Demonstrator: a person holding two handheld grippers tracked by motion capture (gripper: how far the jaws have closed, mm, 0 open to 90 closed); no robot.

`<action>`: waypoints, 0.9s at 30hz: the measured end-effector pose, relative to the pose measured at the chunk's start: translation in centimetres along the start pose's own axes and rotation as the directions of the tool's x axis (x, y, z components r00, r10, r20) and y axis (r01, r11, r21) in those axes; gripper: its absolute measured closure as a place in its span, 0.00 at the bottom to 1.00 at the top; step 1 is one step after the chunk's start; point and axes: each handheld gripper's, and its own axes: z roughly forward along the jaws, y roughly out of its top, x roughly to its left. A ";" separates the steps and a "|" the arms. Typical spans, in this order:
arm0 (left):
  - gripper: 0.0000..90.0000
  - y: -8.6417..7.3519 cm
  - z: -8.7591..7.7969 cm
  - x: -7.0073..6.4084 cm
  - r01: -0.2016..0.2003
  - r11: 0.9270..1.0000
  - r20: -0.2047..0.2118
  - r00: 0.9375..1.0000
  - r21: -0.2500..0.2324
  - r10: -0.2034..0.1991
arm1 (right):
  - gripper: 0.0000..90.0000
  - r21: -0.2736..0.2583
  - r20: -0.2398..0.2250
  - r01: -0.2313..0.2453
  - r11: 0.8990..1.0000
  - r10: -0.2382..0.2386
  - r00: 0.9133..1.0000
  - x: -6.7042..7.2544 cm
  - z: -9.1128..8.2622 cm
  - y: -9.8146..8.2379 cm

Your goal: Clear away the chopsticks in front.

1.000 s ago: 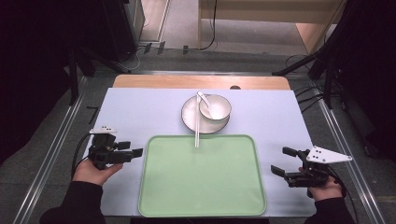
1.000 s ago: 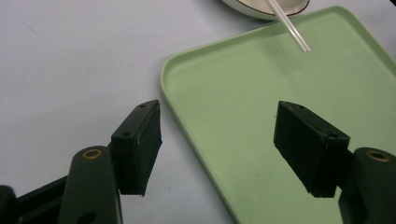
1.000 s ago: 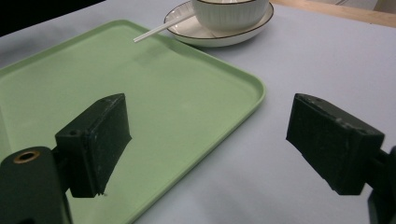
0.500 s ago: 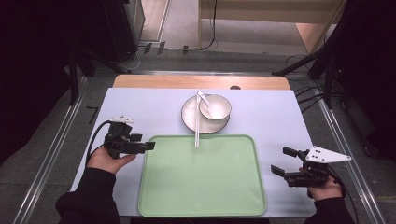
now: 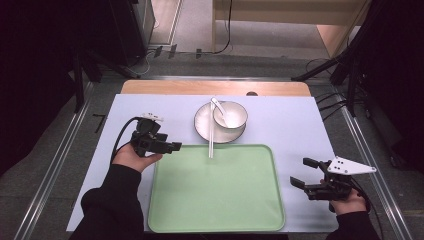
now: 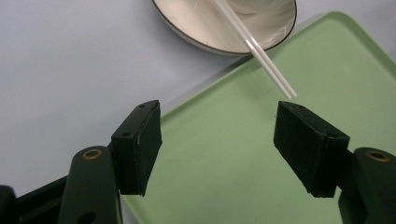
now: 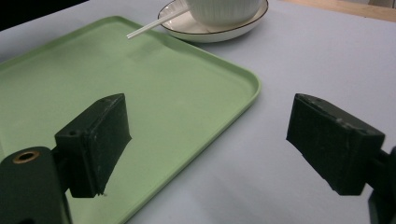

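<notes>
High view shows the left gripper, jaws wide and empty, nearing the white chopsticks at its two o'clock; a careless nudge could roll them off the saucer.

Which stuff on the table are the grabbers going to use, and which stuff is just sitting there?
Likely in use:
- chopsticks, resting on the plate and nearest the open left gripper
- green tray, under the chopstick tips

Just sitting there, for now:
- bowl with spoon
- right gripper, open beside the tray
</notes>
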 end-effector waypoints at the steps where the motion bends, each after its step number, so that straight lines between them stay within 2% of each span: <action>1: 0.36 0.3 0.2 -0.1 0.003 1.000 0.006 1.000 -0.003 -0.003 | 0.15 0.000 -0.001 0.000 1.000 0.000 1.000 0.0 0.0 0.0; 10: 0.36 2.0 2.5 -0.5 0.007 1.000 0.008 1.000 0.012 -0.007 | 0.15 0.001 -0.002 -0.001 1.000 0.001 1.000 0.0 -0.1 0.0; 13: 0.36 2.5 3.3 -0.5 0.024 1.000 0.012 1.000 0.014 -0.025 | 0.15 0.000 0.000 0.000 1.000 0.000 1.000 -0.1 0.0 0.0; 24: 0.40 4.7 6.5 -1.6 0.048 0.998 -0.038 0.998 0.028 -0.047 | 0.15 0.002 -0.003 0.002 1.000 -0.002 1.000 0.0 0.0 0.1; 27: 0.41 5.2 7.2 -2.0 0.030 0.999 -0.056 0.998 0.033 -0.028 | 0.15 0.001 -0.004 0.002 1.000 -0.002 1.000 0.0 0.0 0.1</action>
